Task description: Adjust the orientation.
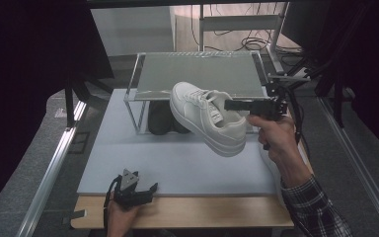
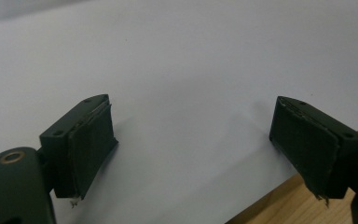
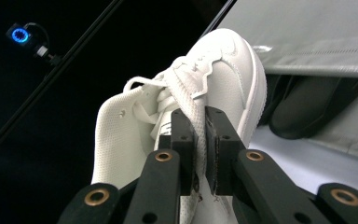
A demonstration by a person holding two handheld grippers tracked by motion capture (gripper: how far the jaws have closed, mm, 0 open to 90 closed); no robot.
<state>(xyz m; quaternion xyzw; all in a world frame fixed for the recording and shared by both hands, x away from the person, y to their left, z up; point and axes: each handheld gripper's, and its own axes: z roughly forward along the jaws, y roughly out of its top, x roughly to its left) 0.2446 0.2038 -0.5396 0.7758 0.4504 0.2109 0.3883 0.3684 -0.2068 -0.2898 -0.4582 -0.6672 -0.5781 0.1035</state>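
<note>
black shoes: half hidden under shelf | white sneaker: heel cut off by bottom edge

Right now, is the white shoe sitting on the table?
No, the right gripper holds the white shoe up in the air above the table.

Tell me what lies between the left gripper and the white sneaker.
Bare table mat in the high view; the left gripper rests open at its near edge, the white sneaker hangs clamped in the right gripper.

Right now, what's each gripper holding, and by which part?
Right gripper pinches the white sneaker by its tongue, lifted off the table. Left gripper is open, holding nothing.
</note>
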